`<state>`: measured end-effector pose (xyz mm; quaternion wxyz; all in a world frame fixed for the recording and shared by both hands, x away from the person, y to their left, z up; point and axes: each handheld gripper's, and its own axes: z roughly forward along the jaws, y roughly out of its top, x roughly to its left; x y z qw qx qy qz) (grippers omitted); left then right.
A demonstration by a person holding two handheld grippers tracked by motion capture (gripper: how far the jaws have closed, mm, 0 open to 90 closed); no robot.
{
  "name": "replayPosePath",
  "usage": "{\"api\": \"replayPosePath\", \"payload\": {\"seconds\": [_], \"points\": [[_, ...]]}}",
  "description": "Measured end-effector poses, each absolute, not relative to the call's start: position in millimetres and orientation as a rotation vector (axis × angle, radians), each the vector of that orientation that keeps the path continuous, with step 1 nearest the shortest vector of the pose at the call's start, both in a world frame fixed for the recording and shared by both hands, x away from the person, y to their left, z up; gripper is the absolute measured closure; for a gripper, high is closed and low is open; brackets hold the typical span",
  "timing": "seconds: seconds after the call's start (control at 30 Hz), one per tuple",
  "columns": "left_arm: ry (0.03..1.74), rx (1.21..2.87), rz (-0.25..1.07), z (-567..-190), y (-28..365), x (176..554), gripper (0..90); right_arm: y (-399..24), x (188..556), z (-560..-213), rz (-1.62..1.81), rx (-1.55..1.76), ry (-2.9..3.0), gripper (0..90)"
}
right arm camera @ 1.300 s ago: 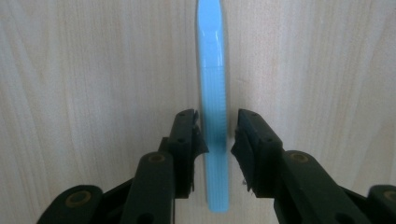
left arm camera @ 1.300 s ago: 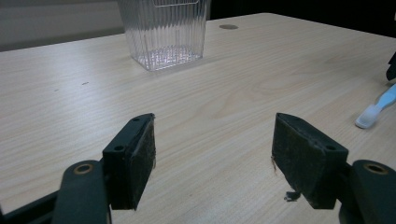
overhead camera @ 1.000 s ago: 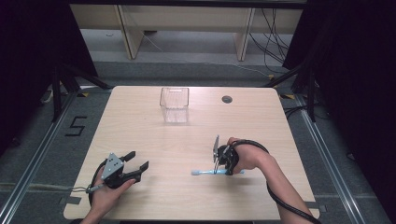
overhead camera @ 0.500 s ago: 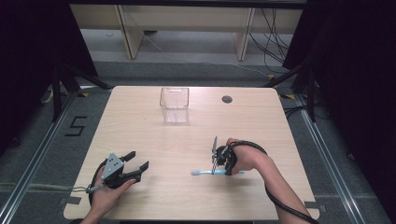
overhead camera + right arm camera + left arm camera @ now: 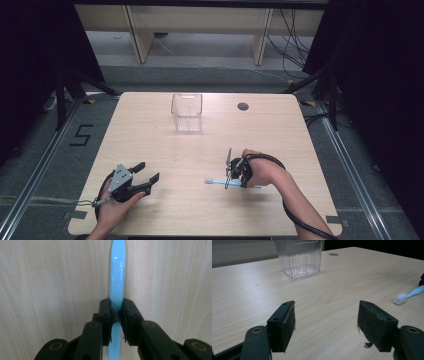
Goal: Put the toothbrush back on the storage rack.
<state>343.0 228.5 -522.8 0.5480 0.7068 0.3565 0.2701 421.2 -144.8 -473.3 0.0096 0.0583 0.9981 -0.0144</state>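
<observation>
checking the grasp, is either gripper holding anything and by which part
The right gripper is shut on the blue toothbrush, gripping its handle partway along. The left gripper is open and holds nothing.

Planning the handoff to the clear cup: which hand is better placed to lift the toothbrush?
Right. The right gripper is already shut on the blue toothbrush; the left gripper sits open, apart.
</observation>
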Motion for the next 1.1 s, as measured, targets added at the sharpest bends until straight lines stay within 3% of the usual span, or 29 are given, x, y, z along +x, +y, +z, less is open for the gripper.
{"api": "replayPosePath", "payload": {"seconds": [1.1], "points": [[0.856, 1.676, 0.641, -522, 229, 342, 30.0, -152, 415, -449, 0.224, 0.266, 3.015, 79.1]]}}
